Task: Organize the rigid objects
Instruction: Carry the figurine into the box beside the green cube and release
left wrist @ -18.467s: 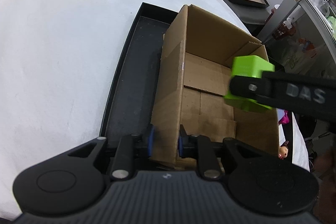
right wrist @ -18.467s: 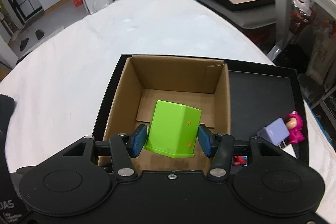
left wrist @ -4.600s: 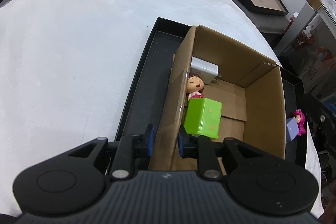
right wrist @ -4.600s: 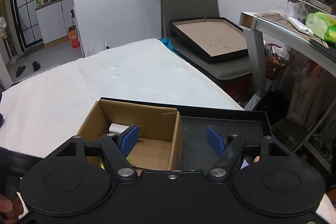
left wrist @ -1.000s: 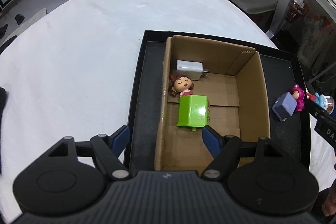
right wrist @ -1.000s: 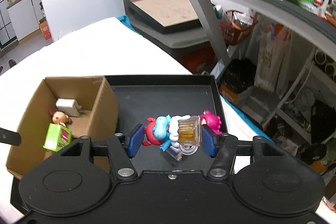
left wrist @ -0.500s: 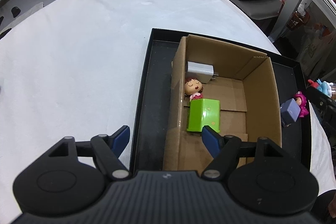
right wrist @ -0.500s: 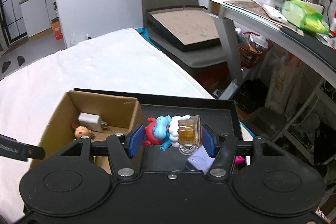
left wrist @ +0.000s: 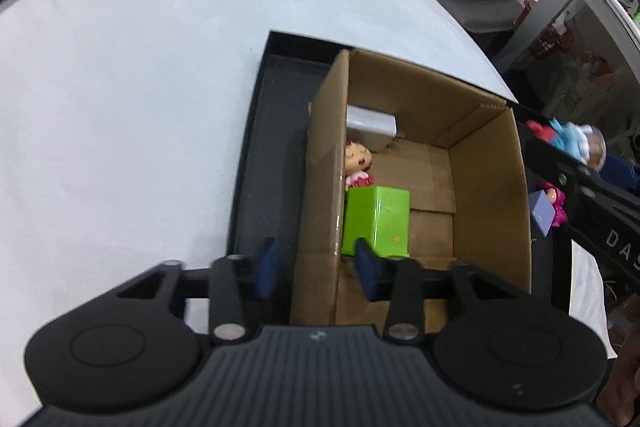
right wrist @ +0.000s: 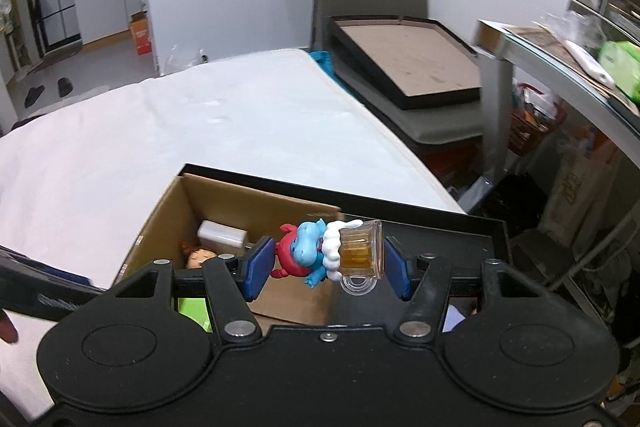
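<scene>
Lowered, left hand-held gripper (left wrist: pixel 314 265) now closes astride the cardboard box (left wrist: pixel 320 187) wall.

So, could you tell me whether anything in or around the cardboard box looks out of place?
One toy is not yet sorted: the pink figure with a lilac block sits on the black tray outside the cardboard box. The box's near-left wall stands between the closing left gripper jaws. Nothing looks damaged.

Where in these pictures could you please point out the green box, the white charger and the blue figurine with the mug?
green box (left wrist: pixel 378 221), left wrist view, on its top face.
white charger (left wrist: pixel 370 123), left wrist view, on its white body.
blue figurine with the mug (right wrist: pixel 308 253), right wrist view, on its blue head.
</scene>
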Demonstrator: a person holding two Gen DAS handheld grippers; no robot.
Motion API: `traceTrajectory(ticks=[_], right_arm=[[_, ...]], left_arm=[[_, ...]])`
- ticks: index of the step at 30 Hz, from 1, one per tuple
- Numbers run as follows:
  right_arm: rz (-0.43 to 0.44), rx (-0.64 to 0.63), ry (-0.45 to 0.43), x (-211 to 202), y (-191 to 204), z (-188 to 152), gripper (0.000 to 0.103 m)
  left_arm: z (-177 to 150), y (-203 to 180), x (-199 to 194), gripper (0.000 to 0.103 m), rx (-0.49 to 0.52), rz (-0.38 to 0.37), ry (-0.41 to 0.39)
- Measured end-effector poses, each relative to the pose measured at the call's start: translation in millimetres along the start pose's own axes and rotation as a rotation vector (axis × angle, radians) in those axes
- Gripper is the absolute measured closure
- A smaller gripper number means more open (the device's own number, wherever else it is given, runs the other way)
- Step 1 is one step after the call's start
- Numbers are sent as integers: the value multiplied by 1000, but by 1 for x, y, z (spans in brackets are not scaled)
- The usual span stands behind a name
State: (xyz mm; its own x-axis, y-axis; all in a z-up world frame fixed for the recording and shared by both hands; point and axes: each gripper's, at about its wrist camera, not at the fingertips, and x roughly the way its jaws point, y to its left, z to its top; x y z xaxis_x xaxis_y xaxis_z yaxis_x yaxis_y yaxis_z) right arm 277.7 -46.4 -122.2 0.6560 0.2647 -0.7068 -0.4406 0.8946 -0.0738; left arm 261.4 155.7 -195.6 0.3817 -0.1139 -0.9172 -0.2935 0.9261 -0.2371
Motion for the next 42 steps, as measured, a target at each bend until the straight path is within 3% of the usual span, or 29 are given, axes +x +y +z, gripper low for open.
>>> traceTrajectory(ticks=[3,6,21,32,37,42], right_arm=[[11,-20,6,5,11,4,46],[19,-37,15,10,23,7,46],[18,-76,46,28,49,15,44],[-6,-41,33,14,32,8,35],[-24,-28,24,4,19,-5,19],[-35,5,31,-3,4,-14,18]], left_arm=[[-2,0,11,81,7,-33,32],[-4,2,17,87,2,-11,38],[-1,2,17,88,-8,-1,47],[-4,-2,19,88,-5,18,36],[-4,-6,17,87,2,30,45],[-5,-8,14,87,-18,33,58]])
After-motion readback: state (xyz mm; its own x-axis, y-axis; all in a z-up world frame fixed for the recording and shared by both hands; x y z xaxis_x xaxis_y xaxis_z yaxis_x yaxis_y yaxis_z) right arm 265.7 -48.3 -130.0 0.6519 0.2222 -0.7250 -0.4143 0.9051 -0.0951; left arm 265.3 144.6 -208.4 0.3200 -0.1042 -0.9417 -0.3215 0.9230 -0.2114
